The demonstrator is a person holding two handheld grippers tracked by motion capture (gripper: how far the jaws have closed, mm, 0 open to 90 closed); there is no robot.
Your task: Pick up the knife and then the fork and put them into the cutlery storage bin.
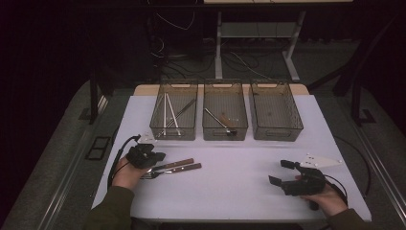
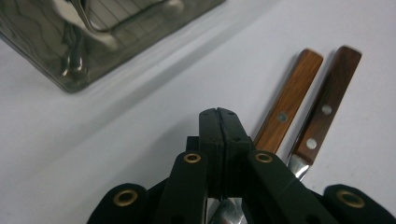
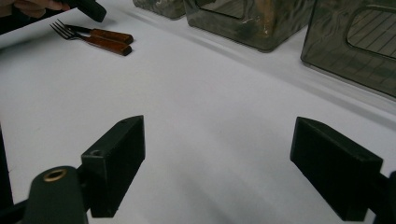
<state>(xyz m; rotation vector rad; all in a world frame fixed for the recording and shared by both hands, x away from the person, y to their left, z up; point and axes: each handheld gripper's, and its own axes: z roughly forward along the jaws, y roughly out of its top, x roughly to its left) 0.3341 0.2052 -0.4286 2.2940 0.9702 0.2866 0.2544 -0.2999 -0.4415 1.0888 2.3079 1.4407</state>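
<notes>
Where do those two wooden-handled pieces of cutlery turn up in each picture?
High view: the wooden-handled cutlery lies lower left, beside the left gripper.
Left gripper view: handles at right, past the shut jaws.
Right gripper view: top left corner.
Shared landmark: the leftmost clear bin.

A: High view: the room is dim, near black past the table, whose white top is the only bright field. Light appears to fall from above.

B: Left gripper view: the tool is sharp at its tips, but the bin behind is soft and blurred, with glare on its wall.

A: Right gripper view: soft shadows under the bins; near parts slightly out of focus.
</notes>
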